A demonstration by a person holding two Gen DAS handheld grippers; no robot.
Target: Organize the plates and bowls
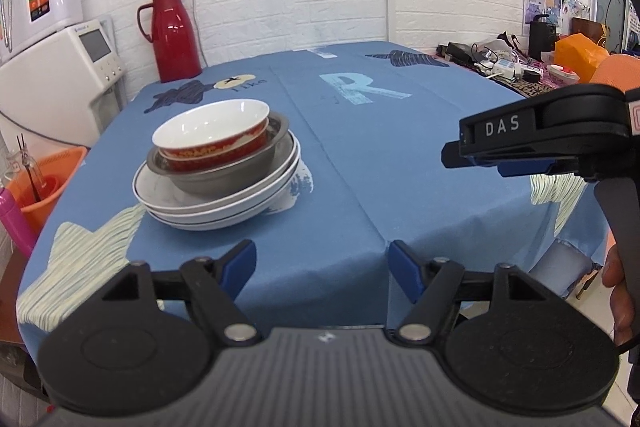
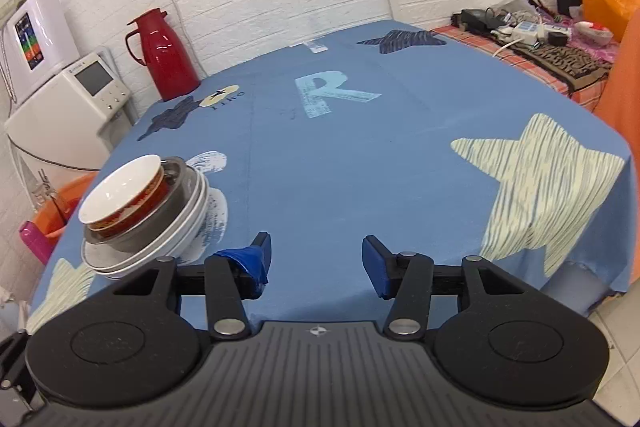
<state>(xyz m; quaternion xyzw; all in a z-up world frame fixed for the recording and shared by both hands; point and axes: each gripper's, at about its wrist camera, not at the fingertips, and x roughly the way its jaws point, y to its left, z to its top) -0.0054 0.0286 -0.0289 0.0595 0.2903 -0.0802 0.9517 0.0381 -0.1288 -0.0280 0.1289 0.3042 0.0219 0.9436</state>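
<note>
Plates and bowls stood in one stack on the near left part of the table [image 1: 400, 155], which was covered with a blue cloth printed with stars. At the bottom lay the white plates [image 1: 224, 211], nested one in another; in them sat a steel bowl [image 1: 240, 171], and in that a white bowl with a red patterned band [image 1: 212, 143], leaning a little toward the left. Nothing else of the crockery was on the cloth that I could see.

The left gripper [image 1: 320, 267] hung near the table's near edge with its blue-padded fingers spread wide and nothing between them. The right gripper [image 2: 316, 261] was likewise wide apart and empty, off to the right of the stack, well clear of it.

To my eye the stacking looked finished, or close to it. If anything remained, it was to settle the tilted top bowl: I would have nudged its raised rim down gently from the right while steadying the steel bowl from the other side, so the pile did not slide on the plates.

As for writing, a large pale "R" [image 1: 356, 89] was printed on the cloth at mid-table, and small dark script reading "like" beside a cream disc. The side of the right gripper bore the letters "DAS". A red thermos jug [image 1: 172, 35] stood at the far left corner.
</note>
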